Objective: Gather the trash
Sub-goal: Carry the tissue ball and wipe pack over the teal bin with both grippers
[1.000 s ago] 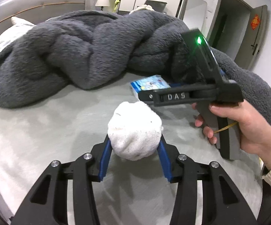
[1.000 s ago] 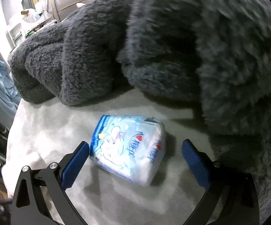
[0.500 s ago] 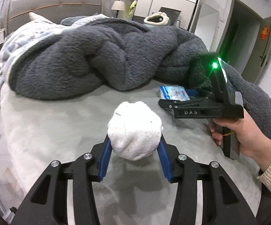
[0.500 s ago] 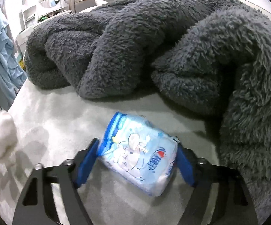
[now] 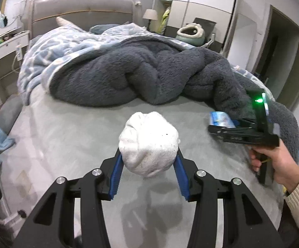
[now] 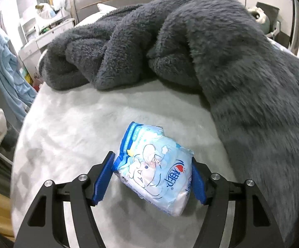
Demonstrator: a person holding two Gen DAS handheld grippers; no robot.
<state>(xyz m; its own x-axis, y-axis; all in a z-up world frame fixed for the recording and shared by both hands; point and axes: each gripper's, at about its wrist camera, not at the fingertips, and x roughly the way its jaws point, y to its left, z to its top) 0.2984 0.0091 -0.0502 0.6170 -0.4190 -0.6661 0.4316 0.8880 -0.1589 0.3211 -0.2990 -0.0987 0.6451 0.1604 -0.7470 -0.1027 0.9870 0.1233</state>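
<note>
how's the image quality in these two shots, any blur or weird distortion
Left wrist view: heavy fisheye bending at the edges, sock ball sharp, a soft shadow under it on the bed. Right wrist view: same distortion, blanket smeared at right, tissue pack fairly crisp.

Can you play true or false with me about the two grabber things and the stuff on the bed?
1. The left hand-held gripper squeezes a white sock ball. True.
2. The right hand-held gripper holds a red apple. False: a blue and white tissue pack sits between its fingers, which are closing on it.
3. A fluffy dark grey blanket is piled on the bed. True.
4. The blanket covers the tissue pack. False: the pack is in plain view, in front of the blanket.
5. A green light glows on the right hand-held gripper. True.
</note>
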